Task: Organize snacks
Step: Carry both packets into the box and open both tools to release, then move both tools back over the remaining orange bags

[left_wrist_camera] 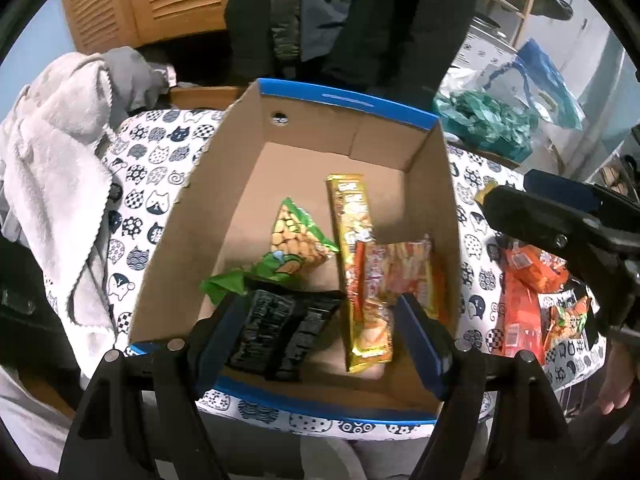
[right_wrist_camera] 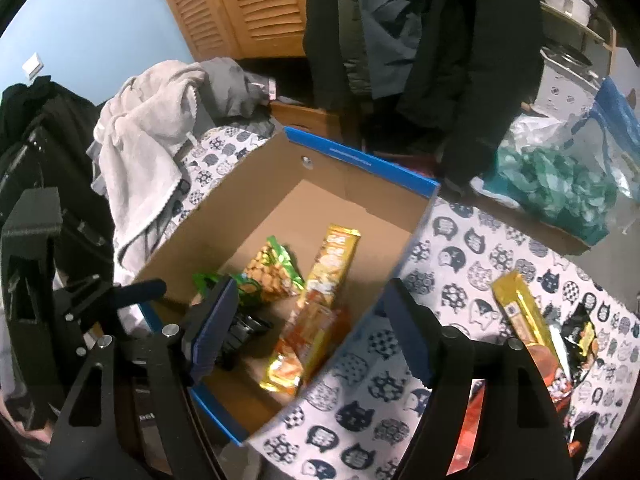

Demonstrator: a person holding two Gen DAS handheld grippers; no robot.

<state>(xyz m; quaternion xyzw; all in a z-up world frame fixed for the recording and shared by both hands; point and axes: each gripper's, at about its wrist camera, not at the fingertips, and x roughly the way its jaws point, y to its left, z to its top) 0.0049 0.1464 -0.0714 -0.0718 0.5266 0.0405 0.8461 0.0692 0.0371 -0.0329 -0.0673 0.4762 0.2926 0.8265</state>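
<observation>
Left wrist view: cardboard box (left_wrist_camera: 436,216), blue-rimmed, on cat-print table (left_wrist_camera: 160,168). Inside: long gold snack pack (left_wrist_camera: 356,256), green biscuit bag (left_wrist_camera: 296,240), black packet (left_wrist_camera: 280,332), orange-red pack (left_wrist_camera: 404,276). Left gripper (left_wrist_camera: 316,336) fingers released above black packet, grasping nothing. Right gripper (right_wrist_camera: 304,332) fingers released, straddling box wall. Gold bar (right_wrist_camera: 520,312) lies outside on table.
</observation>
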